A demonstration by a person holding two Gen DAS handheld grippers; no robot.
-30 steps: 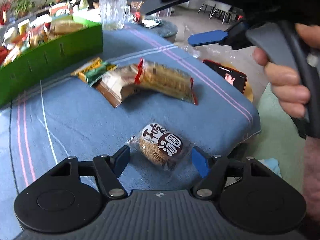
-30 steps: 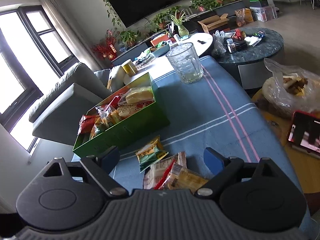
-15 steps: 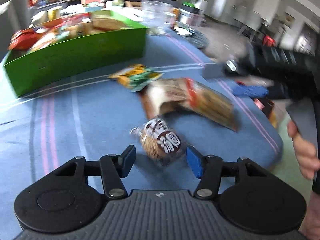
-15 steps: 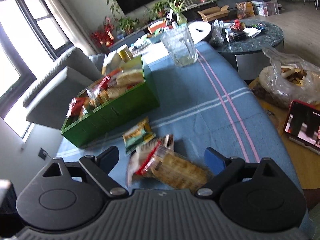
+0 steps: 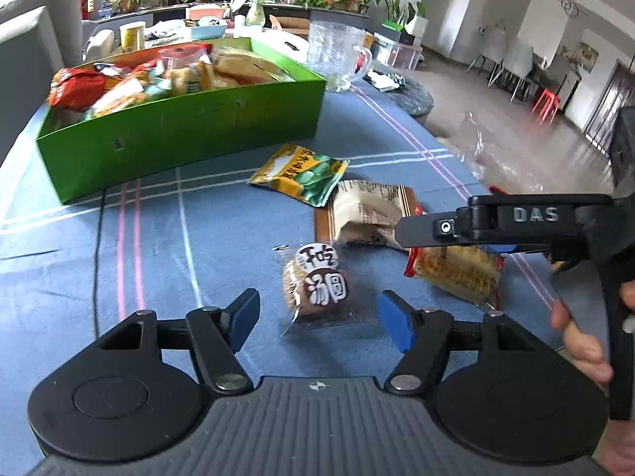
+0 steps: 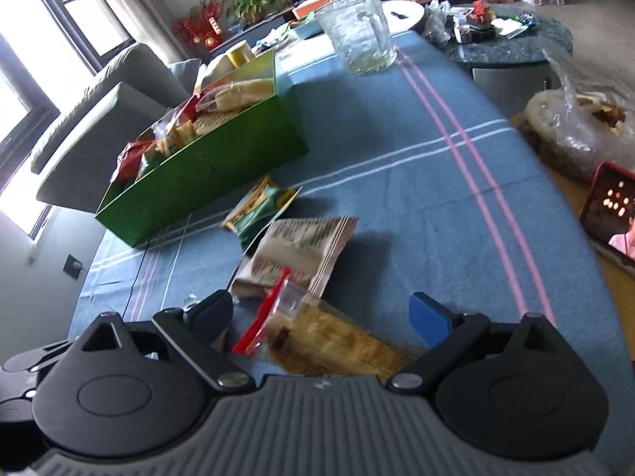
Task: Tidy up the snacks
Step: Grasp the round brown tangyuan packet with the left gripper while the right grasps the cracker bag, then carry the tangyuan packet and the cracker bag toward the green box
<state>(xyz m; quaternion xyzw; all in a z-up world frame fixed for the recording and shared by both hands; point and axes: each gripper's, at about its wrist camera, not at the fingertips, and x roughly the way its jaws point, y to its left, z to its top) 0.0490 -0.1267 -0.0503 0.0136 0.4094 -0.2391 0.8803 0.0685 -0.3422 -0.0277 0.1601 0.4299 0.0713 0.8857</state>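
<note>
Left gripper [image 5: 318, 319]: held low over the blue striped tablecloth [image 5: 222, 238], pointing toward the green box [image 5: 178, 135]; jaws spread wide, touching nothing, with the round cake packet [image 5: 317, 283] lying on the cloth between and just ahead of the fingertips. Right gripper [image 6: 322, 313]: levelled above the table's near edge, jaws spread, straddling the clear cracker pack [image 6: 329, 337], which lies between the fingers without visible contact. Left view alone shows the round cake packet, the right gripper from the side, and the person's right hand [image 5: 583, 329] on its handle. Right view alone shows a red phone [image 6: 613, 214] and a plastic bag [image 6: 575, 127] beyond the table. Both views: green-yellow sachet [image 5: 299, 172] and brown-white packet [image 5: 369, 212] loose on the cloth near the snack-filled box; glass mug [image 6: 359, 31] behind.
</note>
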